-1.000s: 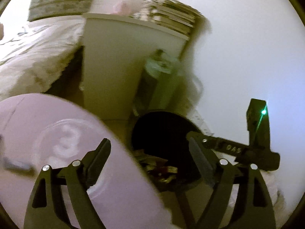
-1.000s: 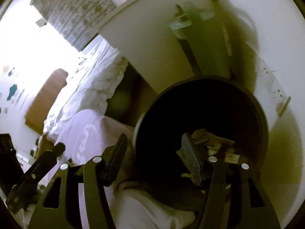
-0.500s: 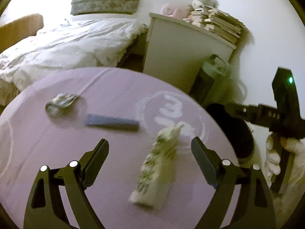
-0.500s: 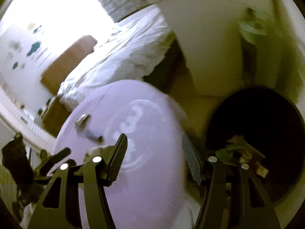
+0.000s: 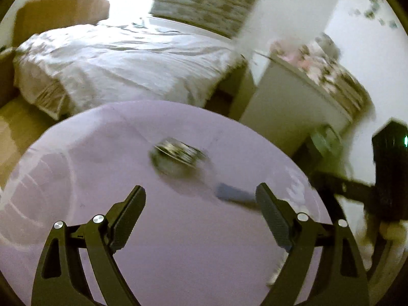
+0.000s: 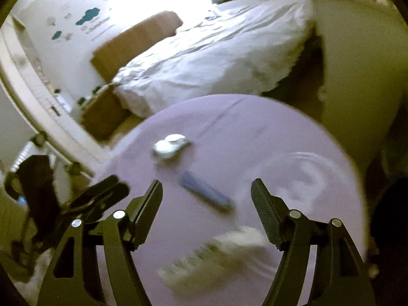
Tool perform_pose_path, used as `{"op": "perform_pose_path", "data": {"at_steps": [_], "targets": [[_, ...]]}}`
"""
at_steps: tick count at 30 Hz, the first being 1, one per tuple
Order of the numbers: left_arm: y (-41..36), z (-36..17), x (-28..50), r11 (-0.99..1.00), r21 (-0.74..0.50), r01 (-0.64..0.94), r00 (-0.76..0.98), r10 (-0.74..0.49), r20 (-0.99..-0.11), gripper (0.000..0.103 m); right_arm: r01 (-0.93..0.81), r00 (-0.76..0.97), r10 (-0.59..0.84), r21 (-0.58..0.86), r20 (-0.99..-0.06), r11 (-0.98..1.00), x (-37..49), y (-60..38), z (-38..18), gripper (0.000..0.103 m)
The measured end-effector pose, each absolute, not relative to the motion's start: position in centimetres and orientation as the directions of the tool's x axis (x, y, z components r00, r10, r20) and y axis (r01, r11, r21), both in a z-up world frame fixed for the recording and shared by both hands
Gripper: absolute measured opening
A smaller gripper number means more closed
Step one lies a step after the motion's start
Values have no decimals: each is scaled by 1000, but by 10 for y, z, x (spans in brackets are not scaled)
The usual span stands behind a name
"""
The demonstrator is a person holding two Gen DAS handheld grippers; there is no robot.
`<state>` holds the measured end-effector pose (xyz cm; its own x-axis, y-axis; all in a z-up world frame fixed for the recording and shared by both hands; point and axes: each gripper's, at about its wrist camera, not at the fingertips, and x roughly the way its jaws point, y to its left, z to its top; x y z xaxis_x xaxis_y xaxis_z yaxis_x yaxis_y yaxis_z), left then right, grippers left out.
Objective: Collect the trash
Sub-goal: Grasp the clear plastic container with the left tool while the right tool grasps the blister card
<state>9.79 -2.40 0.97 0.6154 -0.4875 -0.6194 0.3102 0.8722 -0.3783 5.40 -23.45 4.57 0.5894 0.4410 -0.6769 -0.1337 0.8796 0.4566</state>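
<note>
Both views had swung off the black bin and onto the round lilac table [image 5: 178, 242], where I saw a crumpled silvery foil wrapper [image 5: 177, 153] near the middle, a flat blue-grey strip [image 5: 234, 195] just beside it, and a blurred white packet with green print [image 6: 216, 257] nearer me. My left gripper [image 5: 200, 207] and right gripper [image 6: 206, 201] both hovered spread wide, empty. A white-quilted bed [image 5: 127, 63] lay beyond.
</note>
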Motion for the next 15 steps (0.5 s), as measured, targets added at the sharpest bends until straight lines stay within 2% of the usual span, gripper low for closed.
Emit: {"op": "perform_pose_path", "data": {"at_steps": [2,6,12,15], "targets": [[-8,8,116,861,-426,278,612,-500,-613,87,-120,550,493,521,-674,845,74,-225,39,72],[11,0,146,847,-473,241,593,-514,-619,86,-89,478,530,562,-700,823,114,-198,21,72],[-1,-9,151,867,-329,373,562,-494,-664,86,24,398,605,667,-690,745,159,-184,-11,68],[-9,-15,148,871,-251,423,557,-468,-686,86,71,396,636,712,-663,699,177,-182,-20,58]]}}
